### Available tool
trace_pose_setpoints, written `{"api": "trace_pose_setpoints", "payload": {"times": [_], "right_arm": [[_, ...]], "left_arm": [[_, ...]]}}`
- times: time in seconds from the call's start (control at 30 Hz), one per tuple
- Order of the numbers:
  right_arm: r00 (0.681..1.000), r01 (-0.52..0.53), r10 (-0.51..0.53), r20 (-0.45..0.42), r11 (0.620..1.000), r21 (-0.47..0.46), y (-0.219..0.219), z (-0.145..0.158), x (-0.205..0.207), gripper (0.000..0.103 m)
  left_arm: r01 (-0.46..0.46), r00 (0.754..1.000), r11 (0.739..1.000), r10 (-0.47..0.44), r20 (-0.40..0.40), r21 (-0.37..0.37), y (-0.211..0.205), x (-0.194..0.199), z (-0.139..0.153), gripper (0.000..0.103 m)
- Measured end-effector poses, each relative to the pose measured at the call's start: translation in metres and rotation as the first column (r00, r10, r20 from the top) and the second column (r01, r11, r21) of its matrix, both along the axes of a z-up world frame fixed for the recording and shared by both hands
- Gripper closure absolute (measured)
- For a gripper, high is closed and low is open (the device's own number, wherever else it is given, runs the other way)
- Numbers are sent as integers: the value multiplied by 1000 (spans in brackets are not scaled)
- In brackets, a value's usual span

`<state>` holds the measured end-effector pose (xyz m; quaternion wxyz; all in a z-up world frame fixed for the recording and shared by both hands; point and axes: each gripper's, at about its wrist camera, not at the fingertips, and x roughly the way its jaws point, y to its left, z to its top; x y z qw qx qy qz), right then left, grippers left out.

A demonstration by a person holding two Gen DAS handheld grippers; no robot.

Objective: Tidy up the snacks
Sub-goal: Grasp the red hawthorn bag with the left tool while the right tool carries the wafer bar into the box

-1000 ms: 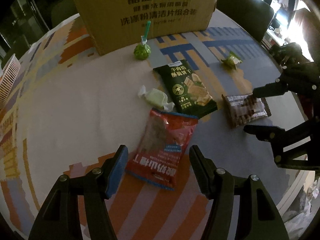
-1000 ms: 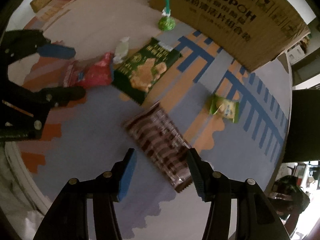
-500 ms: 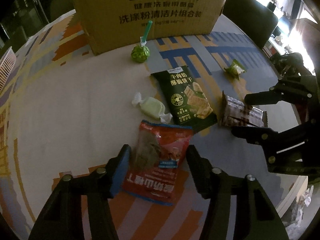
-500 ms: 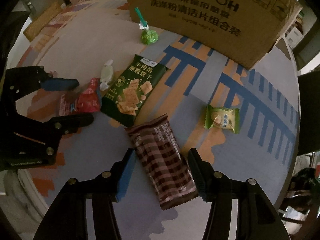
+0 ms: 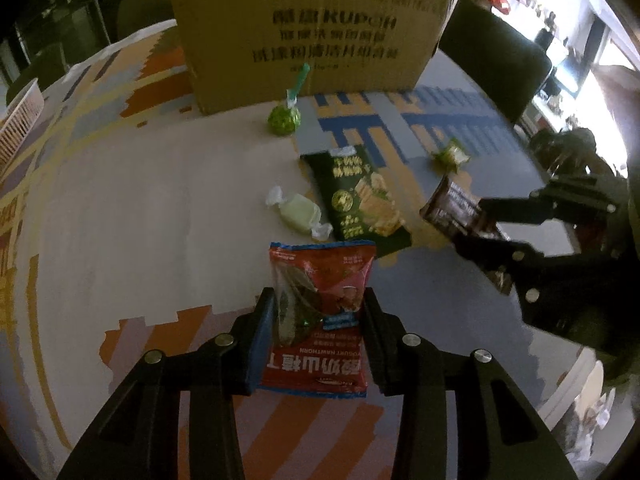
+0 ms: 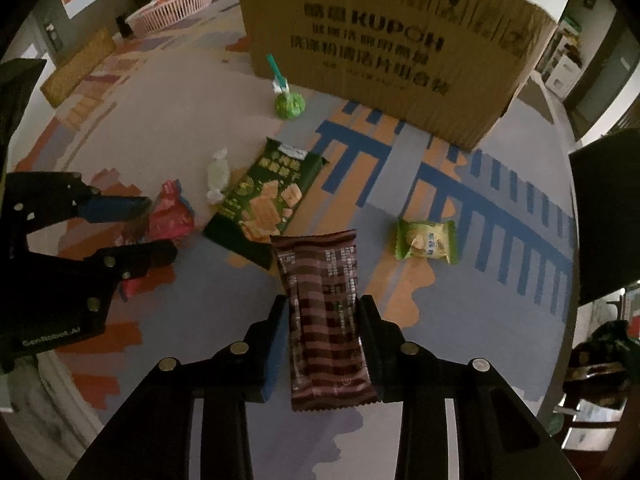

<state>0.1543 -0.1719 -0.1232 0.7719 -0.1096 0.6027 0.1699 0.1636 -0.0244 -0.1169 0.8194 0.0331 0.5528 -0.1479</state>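
the left gripper (image 5: pixel 319 312) has its jaws just closed in on the red yogurt hawthorn snack pack (image 5: pixel 320 300), and both pads press its long edges so the wrapper bulges between them; the pack's far end reaches toward the dark green cracker bag (image 5: pixel 360 196), its near end hangs back between the fingers over the orange-striped part of the patterned tablecloth (image 5: pixel 120 220). the right gripper (image 6: pixel 323 316) has likewise just narrowed onto the brown striped wafer bar (image 6: pixel 326 316), pinched across its width, with the top of the bar standing forward of the fingertips and overlapping the near corner of the cracker bag in the right wrist view. from the left wrist view the bar looks tilted up off the cloth in the right gripper.

on the cloth, a pale green twist-wrapped candy (image 5: pixel 298 212) lies just beside the left edge of the cracker bag. a round green foil-wrapped sweet with a teal stick (image 5: pixel 285 118) stands near the front of the large kupoh cardboard box (image 5: pixel 304 24), which sits at the far side of the table. a small light green snack packet (image 6: pixel 427 241) lies alone on the blue-striped area, to the right of the bar and apart from it. a pink slatted basket (image 6: pixel 172 8) sits far off at the upper left of the right wrist view.
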Motion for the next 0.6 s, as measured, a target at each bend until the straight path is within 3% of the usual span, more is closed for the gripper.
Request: {"api": "trace_pose_setpoints", "payload": {"times": [0.37,0.6], "right_arm": [[993,66,-74,97,994,91,-7,42,4,67],[972,106,-132,195,985,137,-12,77,22,67]], "left_arm": [[-34,991,997,42,129,-64,1,8,54,63],[-32,971,996,51,234,-84,3,21,96,63]]}}
